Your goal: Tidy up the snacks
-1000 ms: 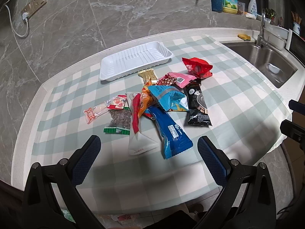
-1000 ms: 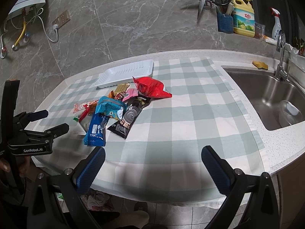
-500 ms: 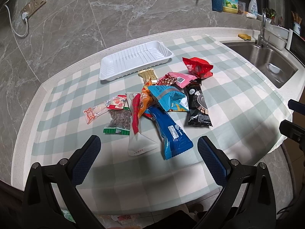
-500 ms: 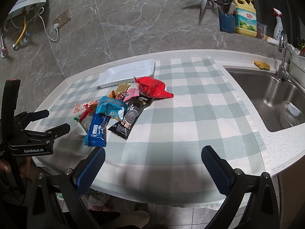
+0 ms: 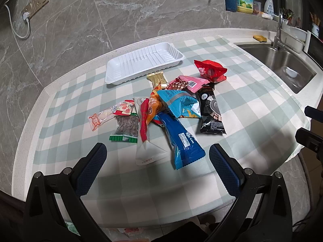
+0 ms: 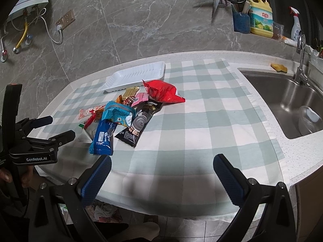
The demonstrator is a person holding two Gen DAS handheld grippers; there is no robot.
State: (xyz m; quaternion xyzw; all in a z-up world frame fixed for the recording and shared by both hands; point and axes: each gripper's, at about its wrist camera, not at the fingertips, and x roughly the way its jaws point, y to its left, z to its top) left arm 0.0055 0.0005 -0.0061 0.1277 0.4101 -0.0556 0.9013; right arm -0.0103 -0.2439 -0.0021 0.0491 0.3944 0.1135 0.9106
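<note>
a: nearest the camera, the left gripper (image 5: 157, 161) is hanging with its jaws spread wide and gripping nothing, low over the front edge of the worktop (image 5: 66, 76). the right gripper (image 6: 161, 173) is also gaping wide and carrying nothing, off towards 3 o'clock of the pile.

b: and the snacks?

a: they are lying heaped mid-cloth at 12 o'clock from the left gripper. closest is the blue roll cake pack (image 5: 181, 139), then a clear white-ended sachet (image 5: 147, 147) at its 9 o'clock, a green-trimmed seed bag (image 5: 126, 127), a teal pouch (image 5: 179, 102), a black wrapper (image 5: 211, 113), a pink packet (image 5: 191, 82), and a red bag (image 5: 210, 70) towards 1 o'clock. the white tray (image 5: 113, 76) is sitting behind them all, holding nothing.

b: how will they be handling?

a: i'm judging them light, crinkly and slippery, the puffed ones soft and easy to crush. pinching a flat crimped end seam looks safest; the blue pack's near end is lying free of the pile.

b: anything hard to make out?

a: an orange packet (image 5: 153, 109) is mostly lying buried under the teal pouch, the gold wrapper (image 5: 157, 78) is partly covered, and most of the print is too small to read.
</note>
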